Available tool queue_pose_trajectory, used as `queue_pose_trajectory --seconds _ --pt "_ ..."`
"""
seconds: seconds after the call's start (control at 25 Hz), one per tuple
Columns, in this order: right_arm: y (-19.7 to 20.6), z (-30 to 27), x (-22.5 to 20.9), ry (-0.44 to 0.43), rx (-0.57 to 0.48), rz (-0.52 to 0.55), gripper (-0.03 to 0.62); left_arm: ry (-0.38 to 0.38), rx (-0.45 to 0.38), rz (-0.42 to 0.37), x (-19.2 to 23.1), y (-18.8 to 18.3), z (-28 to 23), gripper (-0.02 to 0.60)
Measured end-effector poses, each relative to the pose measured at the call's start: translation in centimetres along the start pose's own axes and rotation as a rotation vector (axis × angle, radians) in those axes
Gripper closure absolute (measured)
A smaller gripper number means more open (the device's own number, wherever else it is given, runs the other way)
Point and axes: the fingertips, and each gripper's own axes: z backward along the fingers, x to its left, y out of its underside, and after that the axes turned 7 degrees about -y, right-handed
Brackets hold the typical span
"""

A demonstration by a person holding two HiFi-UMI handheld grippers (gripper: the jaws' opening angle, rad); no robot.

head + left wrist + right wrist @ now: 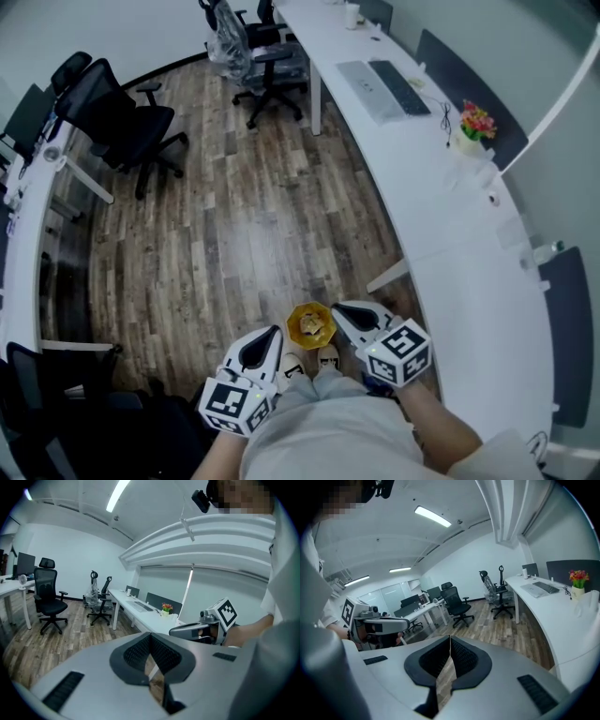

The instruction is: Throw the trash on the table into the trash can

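Head view looks steeply down on a small yellow-gold, many-sided trash can (296,317) that stands on the brown wood-plank floor (244,234), just ahead of the person's shoes and between the two grippers. Pale crumpled scraps (316,328) lie inside it; they are too small to say whether they are paper or wrapper. Judging by that crumple, such trash is light, soft and easily crushed. It is neither slippery nor fragile, so a pinch on a raised fold or a bunched edge should hold it.

The left gripper (150,638) has its dark ribbed pads met at the tips, with only floor showing through the slit below and nothing between them. The right gripper (449,641) is likewise closed and empty. Both hover above the can, and neither touches it.

The long curved white table (469,272) runs down the right side, smooth and hard. On it are a dark keyboard (400,87) and a small pot of pink and yellow flowers (476,120). A few tiny items sit nearer the person, but I cannot tell whether any is trash.
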Motion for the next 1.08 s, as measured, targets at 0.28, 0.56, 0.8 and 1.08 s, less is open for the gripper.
queue_pose_trajectory --seconds 0.28,0.56,0.8,1.08 --pt "0.7 0.4 0.2 0.005 0.020 0.002 0.565 0.000 -0.014 0.003 0.0 -0.3 0.1 0.580" --pt "0.3 0.8 -0.4 0.000 0.006 -0.003 0.565 -0.008 -0.008 -0.009 0.0 -0.4 0.3 0.580" --pt "0.4 1.1 -0.6 -0.022 0.018 0.004 0.565 -0.020 -0.007 -0.019 0.1 -0.4 0.6 0.580" --pt "0.6 1.6 -0.6 -0.027 0.017 -0.002 0.565 -0.023 -0.002 -0.020 -0.3 -0.2 0.9 0.580"
